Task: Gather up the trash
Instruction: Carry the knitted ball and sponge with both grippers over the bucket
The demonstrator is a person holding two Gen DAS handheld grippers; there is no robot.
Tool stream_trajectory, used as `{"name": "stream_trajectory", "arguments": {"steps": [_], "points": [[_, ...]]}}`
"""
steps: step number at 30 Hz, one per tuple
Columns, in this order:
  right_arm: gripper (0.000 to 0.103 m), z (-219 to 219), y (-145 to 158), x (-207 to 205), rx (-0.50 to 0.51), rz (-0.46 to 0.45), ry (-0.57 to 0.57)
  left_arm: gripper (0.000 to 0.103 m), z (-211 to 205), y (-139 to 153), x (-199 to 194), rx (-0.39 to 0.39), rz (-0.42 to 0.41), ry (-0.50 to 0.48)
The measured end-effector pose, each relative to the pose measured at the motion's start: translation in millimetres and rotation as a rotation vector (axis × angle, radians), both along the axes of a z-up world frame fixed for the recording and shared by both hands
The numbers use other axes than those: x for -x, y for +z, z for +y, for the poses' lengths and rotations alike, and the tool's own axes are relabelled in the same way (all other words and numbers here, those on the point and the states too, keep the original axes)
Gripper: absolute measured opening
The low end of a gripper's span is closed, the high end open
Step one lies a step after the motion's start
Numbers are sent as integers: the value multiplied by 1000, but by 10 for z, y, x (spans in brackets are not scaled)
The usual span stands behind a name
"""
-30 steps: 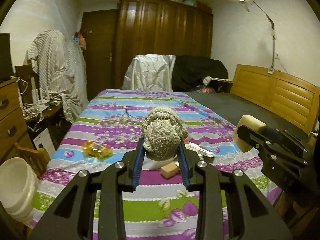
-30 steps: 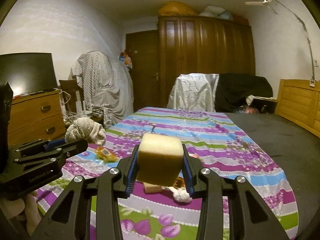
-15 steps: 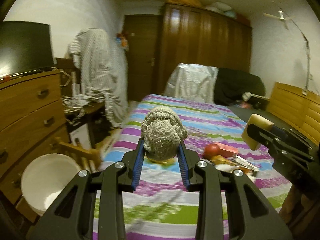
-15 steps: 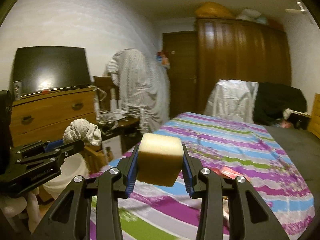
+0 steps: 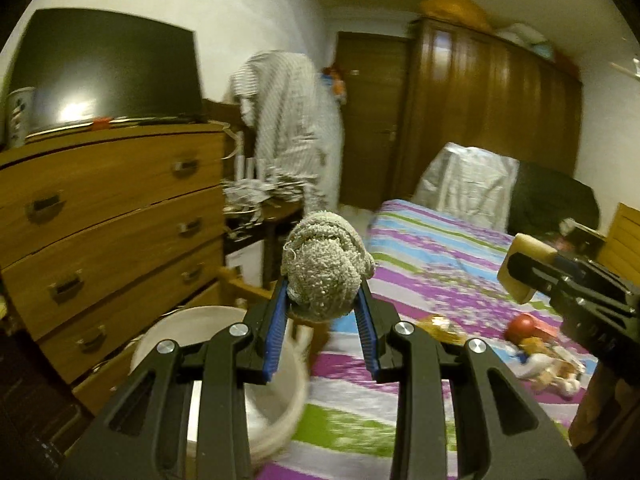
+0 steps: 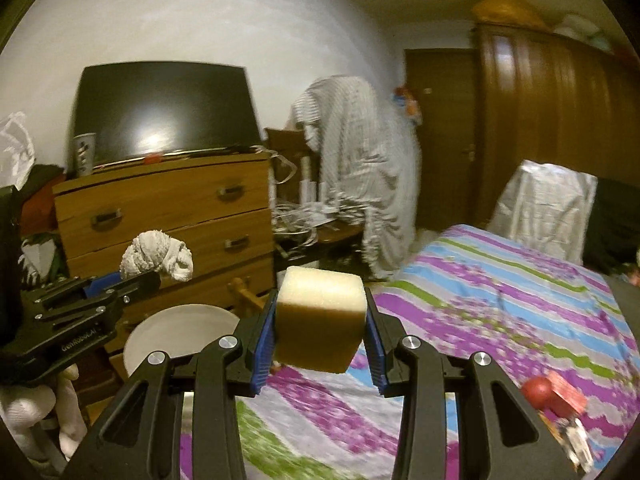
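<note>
Nubby cloth wad (image 5: 324, 276) (porous foam block (image 6: 320, 324))

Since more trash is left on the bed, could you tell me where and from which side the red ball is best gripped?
Grip the red ball across its round middle, coming from above. It rests on the striped bedspread with a red box right against its far side and wrappers close by, so a level approach looks crowded, while its top is bare. Both grippers are full at present.
</note>
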State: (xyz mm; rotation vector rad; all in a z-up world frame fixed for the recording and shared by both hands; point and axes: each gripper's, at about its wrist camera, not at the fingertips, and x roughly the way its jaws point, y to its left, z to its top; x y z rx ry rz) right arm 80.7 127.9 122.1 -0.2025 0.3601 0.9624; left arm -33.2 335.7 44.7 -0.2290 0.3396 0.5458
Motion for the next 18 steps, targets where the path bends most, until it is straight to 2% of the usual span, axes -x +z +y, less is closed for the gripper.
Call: {"name": "stream_trajectory", "arguments": {"steps": [8,18], "points": [[40,1159,-129,45,92,68,140,31,595,-131,300,43,39,112],[40,2062,-634,-192,255,238,263,31,1092,-451,287,139,126,154]]}}
